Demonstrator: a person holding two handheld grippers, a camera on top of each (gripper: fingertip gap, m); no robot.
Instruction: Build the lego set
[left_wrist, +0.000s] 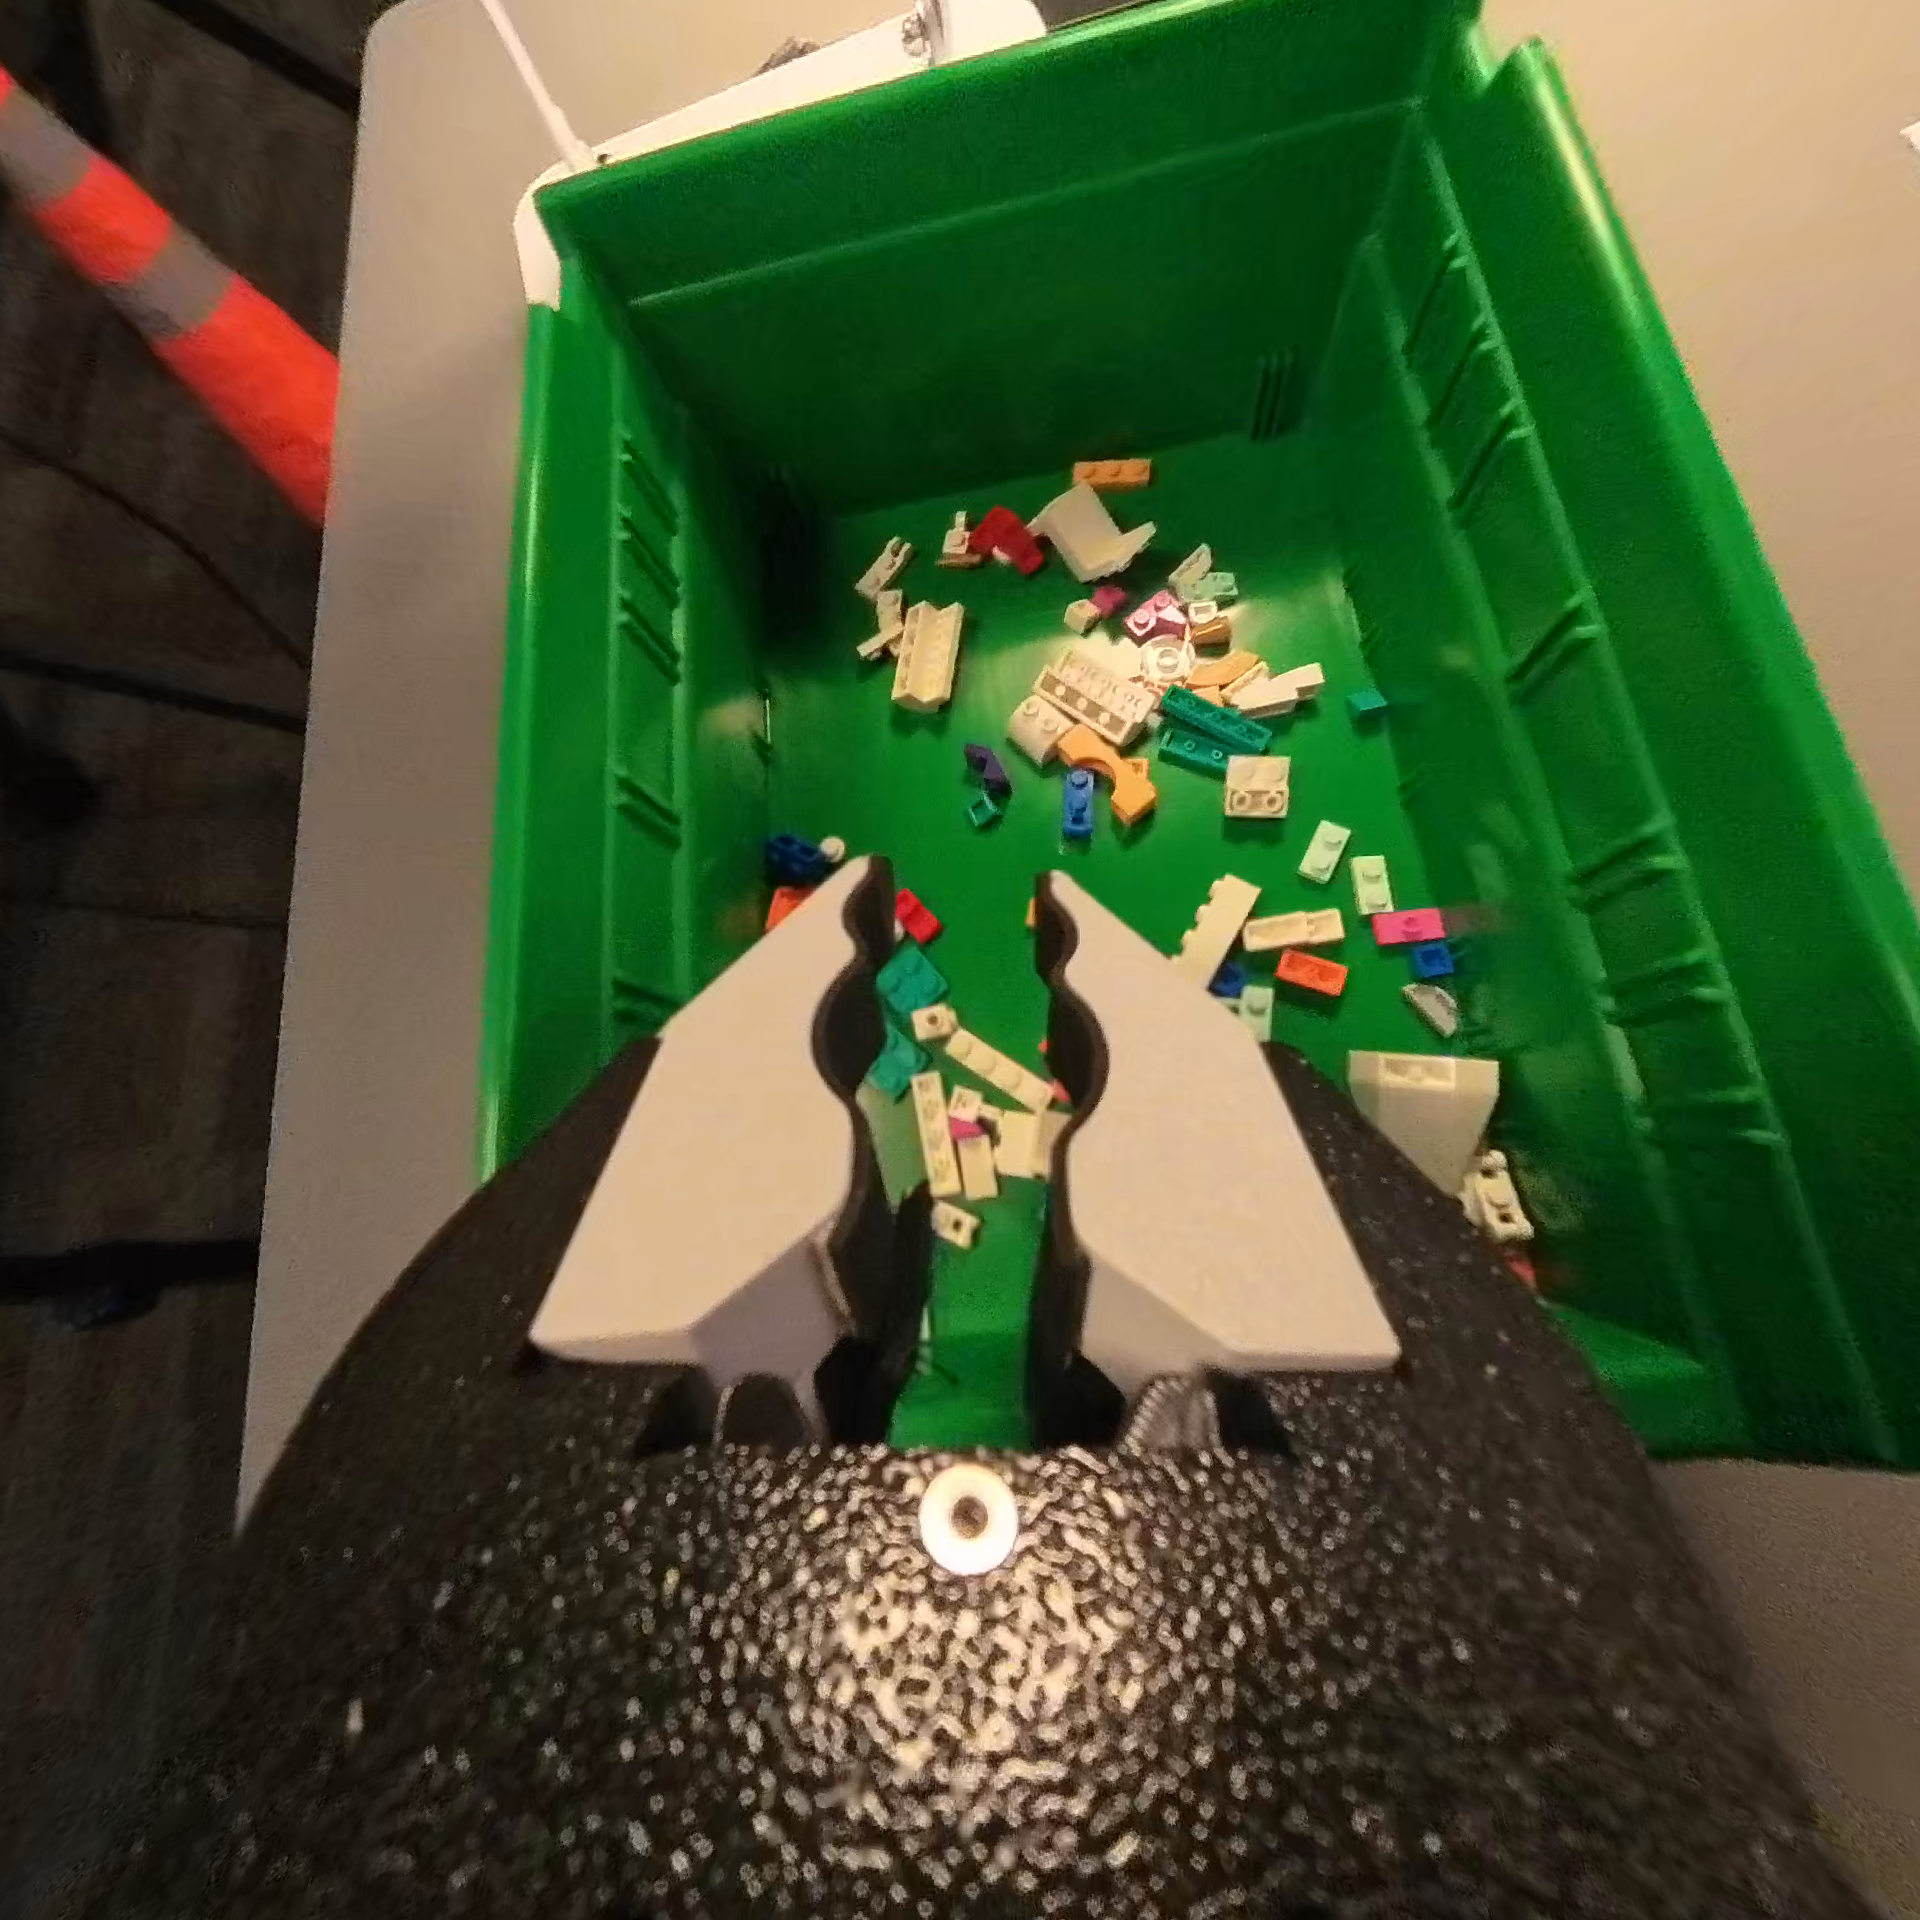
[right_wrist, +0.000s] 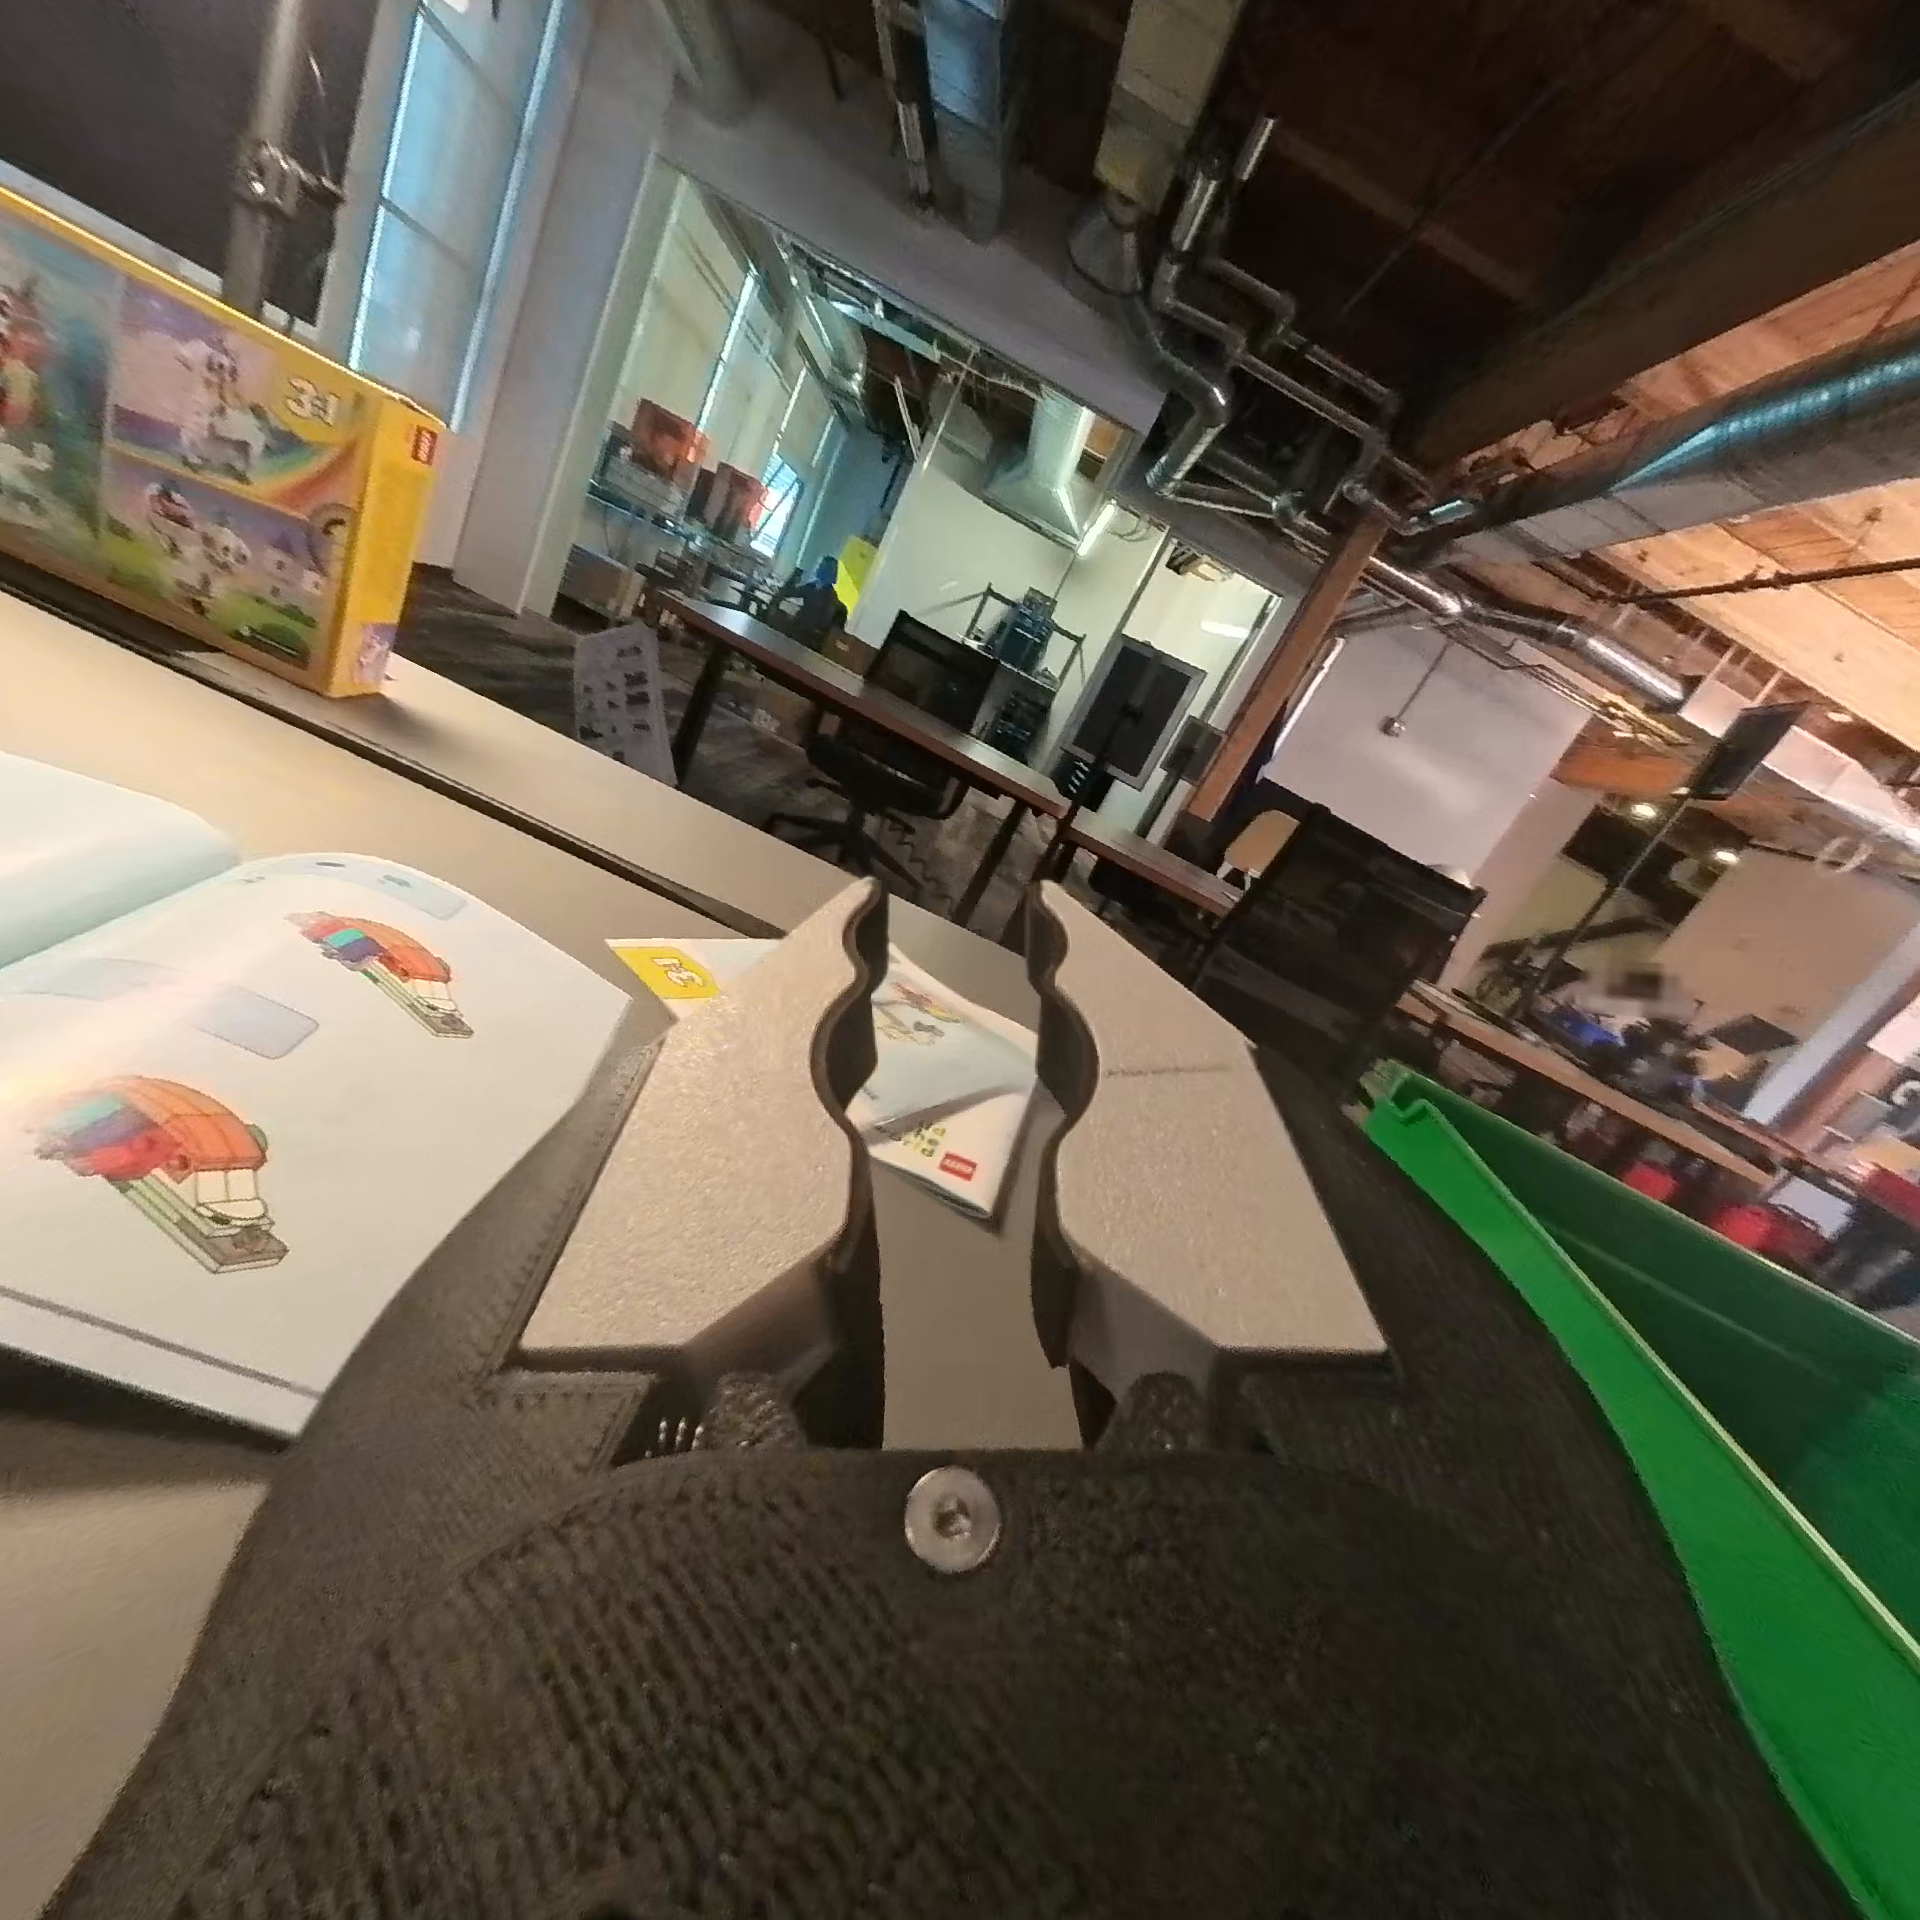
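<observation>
A green bin holds several loose lego pieces in cream, teal, orange, pink, blue and red. My left gripper hangs open and empty above the near part of the bin, with a cluster of cream and teal pieces showing between its fingers. A large cream sloped piece lies at the near right. My right gripper is open and empty, low over the table, left of the green bin's rim. An open instruction booklet lies to its left.
A second small booklet lies ahead between the right fingers. The yellow lego box stands at the far left of the table. An orange and grey cone is off the table's left side. Desks and chairs fill the room beyond. Left tips to right tips: about 65 cm.
</observation>
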